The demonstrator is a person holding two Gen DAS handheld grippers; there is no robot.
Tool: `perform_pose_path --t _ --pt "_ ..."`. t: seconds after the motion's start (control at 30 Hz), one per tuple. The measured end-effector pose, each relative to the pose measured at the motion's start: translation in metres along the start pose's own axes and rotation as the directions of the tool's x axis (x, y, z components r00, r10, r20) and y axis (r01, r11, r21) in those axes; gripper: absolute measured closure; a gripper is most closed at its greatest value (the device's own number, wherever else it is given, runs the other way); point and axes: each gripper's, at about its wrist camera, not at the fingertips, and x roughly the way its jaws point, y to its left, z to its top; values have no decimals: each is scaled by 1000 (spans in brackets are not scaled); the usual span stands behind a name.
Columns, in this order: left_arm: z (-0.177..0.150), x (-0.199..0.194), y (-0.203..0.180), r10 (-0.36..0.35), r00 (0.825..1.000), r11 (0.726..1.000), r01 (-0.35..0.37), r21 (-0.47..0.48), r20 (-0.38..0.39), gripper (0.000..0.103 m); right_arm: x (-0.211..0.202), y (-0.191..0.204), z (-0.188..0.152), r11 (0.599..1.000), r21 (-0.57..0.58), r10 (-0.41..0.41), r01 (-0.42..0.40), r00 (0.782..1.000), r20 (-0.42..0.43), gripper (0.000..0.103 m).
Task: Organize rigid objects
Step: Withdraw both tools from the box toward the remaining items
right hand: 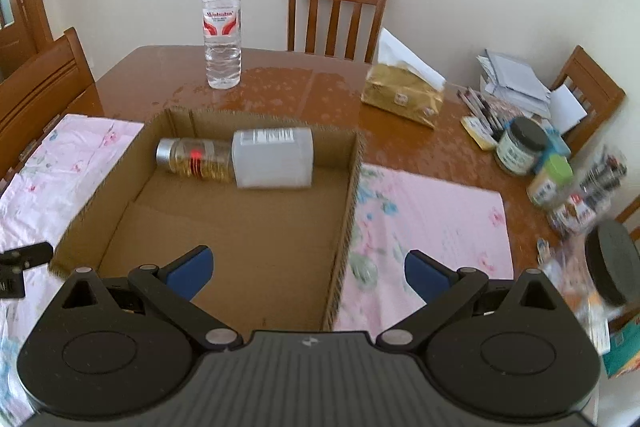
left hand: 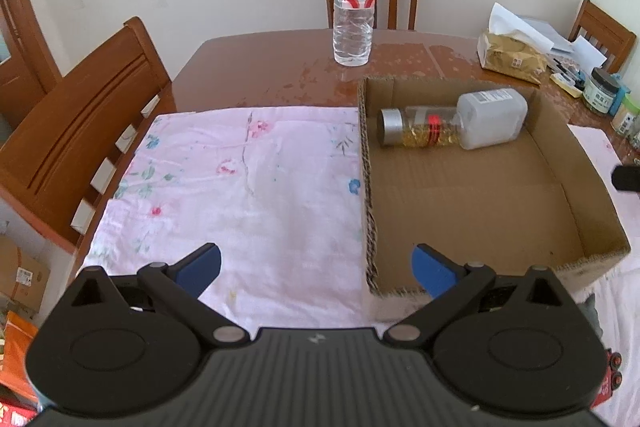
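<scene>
A shallow cardboard box [left hand: 560, 183] [right hand: 132, 151] lies on the pink floral cloth [left hand: 248, 187] [right hand: 432, 223]. Inside at its far end lie a silver-capped jar of golden bits [left hand: 420, 127] [right hand: 192, 159] and a white plastic bottle [left hand: 492, 117] [right hand: 274, 159], end to end. A clear water bottle [left hand: 354, 3] [right hand: 222, 31] stands upright on the bare table beyond the box. My left gripper [left hand: 316, 267] is open and empty over the box's near left corner. Above the box's near right wall my right gripper [right hand: 306, 269] hangs open, holding nothing.
Wooden chairs [left hand: 80, 123] [right hand: 338, 7] ring the table. A tissue pack [left hand: 512, 55] [right hand: 402, 95], papers, pens and jars [right hand: 520, 147] crowd the right side. A dark-lidded jar [right hand: 612, 263] stands blurred at the right edge. The other gripper's tip shows at the left edge [right hand: 24, 259].
</scene>
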Motion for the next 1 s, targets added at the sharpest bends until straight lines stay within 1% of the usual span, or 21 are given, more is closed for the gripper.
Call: perform_pose_path --t 0.13,0.2,0.33,0.43,0.53,0.6,0.83,1.0 --pt "-18 -18 -12 35 999 999 -35 10 10 2 -8 -11 -31 1000 18 23 -23 1000 -13 0" --pt "-28 -27 -17 50 999 999 -50 6 4 2 -11 -14 -48 1000 11 17 -16 1000 -17 0" --pt "-50 -43 -24 57 998 998 -57 -9 5 2 -11 -20 -83 998 36 53 -51 997 -52 0" --pt "-70 -53 -28 68 998 998 -67 -18 5 2 -7 -17 -108 996 42 79 -75 993 -85 0" --pt "-89 -58 -32 75 997 997 -75 -24 -14 2 -2 -8 -130 998 16 66 -65 993 -102 0" --pt "-100 -63 -34 67 998 997 -68 -26 -20 2 -1 -4 -143 998 8 67 -66 992 -111 0" --pt "-126 -63 -41 36 998 999 -36 -18 -43 2 10 5 -171 999 30 35 -31 988 -148 0" --pt "-132 -52 -37 13 997 1000 -15 -23 -69 2 14 2 -181 998 61 -9 20 984 -177 0"
